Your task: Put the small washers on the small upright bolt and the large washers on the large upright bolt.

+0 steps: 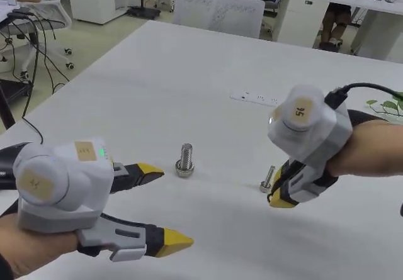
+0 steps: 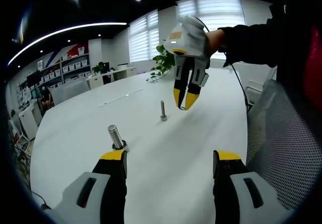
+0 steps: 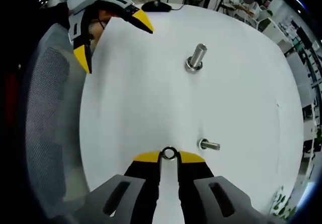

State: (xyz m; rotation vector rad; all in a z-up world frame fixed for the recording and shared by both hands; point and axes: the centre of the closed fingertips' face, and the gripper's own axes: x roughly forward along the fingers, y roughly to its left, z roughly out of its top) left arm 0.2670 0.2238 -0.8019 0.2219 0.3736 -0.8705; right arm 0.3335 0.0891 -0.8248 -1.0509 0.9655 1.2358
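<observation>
The large upright bolt stands mid-table with washers round its base. It also rises just past my left jaw tip as the large bolt, and appears as the large bolt. The small bolt stands to its right and is also seen as the small bolt and the small bolt. My right gripper points down beside the small bolt. This right gripper is shut on a small metal washer. My left gripper hangs open and empty near the large bolt; left gripper.
A white power strip lies on the white table beyond the bolts. Plant leaves reach in at the right edge. A mesh chair stands by the table's near side. Desks and chairs fill the room behind.
</observation>
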